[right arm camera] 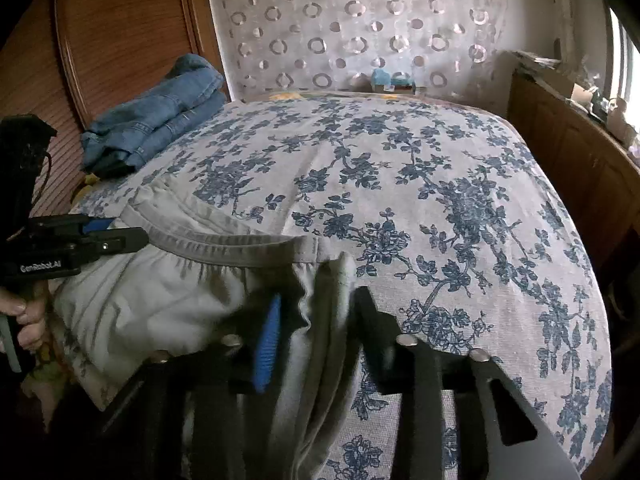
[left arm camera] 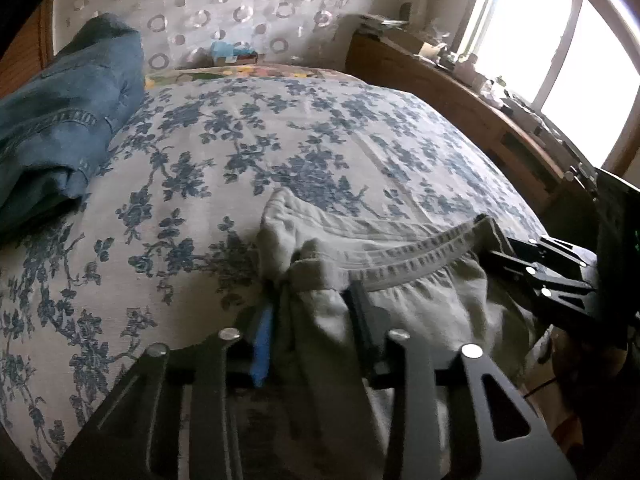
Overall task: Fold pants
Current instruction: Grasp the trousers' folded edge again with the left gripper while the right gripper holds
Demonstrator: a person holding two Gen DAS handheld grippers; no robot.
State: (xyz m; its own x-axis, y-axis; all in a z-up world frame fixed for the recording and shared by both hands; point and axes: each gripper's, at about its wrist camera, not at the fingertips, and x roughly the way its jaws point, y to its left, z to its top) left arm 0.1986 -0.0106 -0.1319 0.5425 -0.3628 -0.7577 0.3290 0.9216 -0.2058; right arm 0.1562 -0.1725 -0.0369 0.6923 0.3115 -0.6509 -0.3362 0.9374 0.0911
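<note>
Pale grey pants (left arm camera: 420, 308) lie at the near edge of the bed, their elastic waistband (left arm camera: 416, 258) stretched between my two grippers. My left gripper (left arm camera: 312, 292) is shut on a bunch of cloth at the waistband's left end, which fills the gap between the blue pad and the black finger. My right gripper (right arm camera: 324, 296) is shut on the other end of the waistband (right arm camera: 224, 248) in the same way. Each gripper shows in the other's view: the right gripper (left arm camera: 504, 252) at the waistband's right end, the left gripper (right arm camera: 116, 236) at its left end. A person's hand (right arm camera: 28, 316) holds the left handle.
The bed wears a white cover with blue flowers (right arm camera: 440, 200). Folded blue jeans (left arm camera: 60, 120) sit at its far left corner, against a wooden panel (right arm camera: 120, 40). A cluttered wooden shelf (left arm camera: 460, 100) runs along the right side below a bright window (left arm camera: 540, 40).
</note>
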